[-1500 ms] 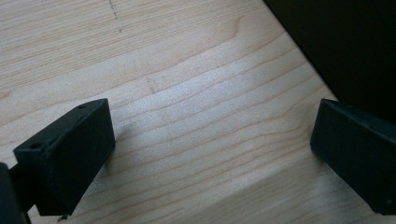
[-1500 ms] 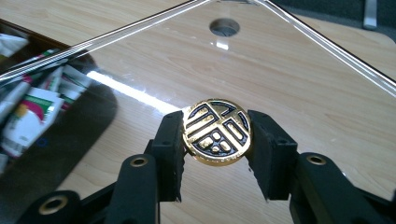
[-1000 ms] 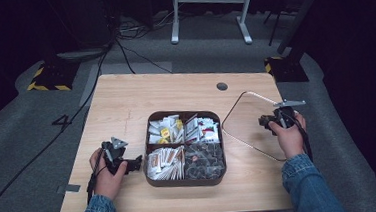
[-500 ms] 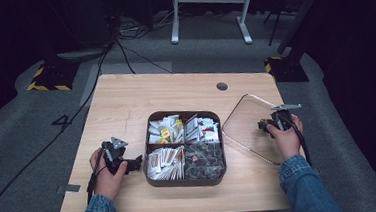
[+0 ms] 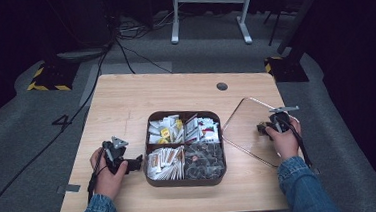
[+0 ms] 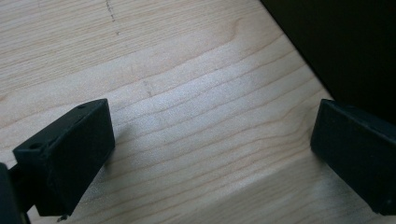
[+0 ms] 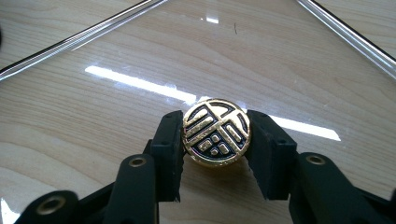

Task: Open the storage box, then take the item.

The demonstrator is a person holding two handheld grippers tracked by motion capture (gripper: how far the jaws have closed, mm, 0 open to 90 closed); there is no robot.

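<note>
A brown four-compartment tray [image 5: 186,182] full of packets sits mid-table. To its right a clear glass lid [image 5: 247,119] lies flat on the wood. In the right gripper view the glass lid [image 7: 140,56] carries a round gold knob [image 7: 216,140] with a black pattern, and my right gripper [image 7: 215,133] is shut on it, one jaw at each side. From the high view, the right gripper [image 5: 263,127] is over the lid's right part. My left gripper [image 5: 137,163] rests on the table by the tray's left wall. Its jaws stand wide apart, open [image 6: 210,154], with only bare wood between them, next to the dark tray wall [image 6: 336,42].
The tray holds white and yellow packets at the back, striped sachets at the front left and dark packets at the front right. A grommet hole [image 5: 221,86] is at the table's back. Cables and a metal stand lie on the floor beyond.
The lid, raised and tilted a second ago, has come down flat on the table as my right hand lowered toward the person. The left gripper has not moved.
</note>
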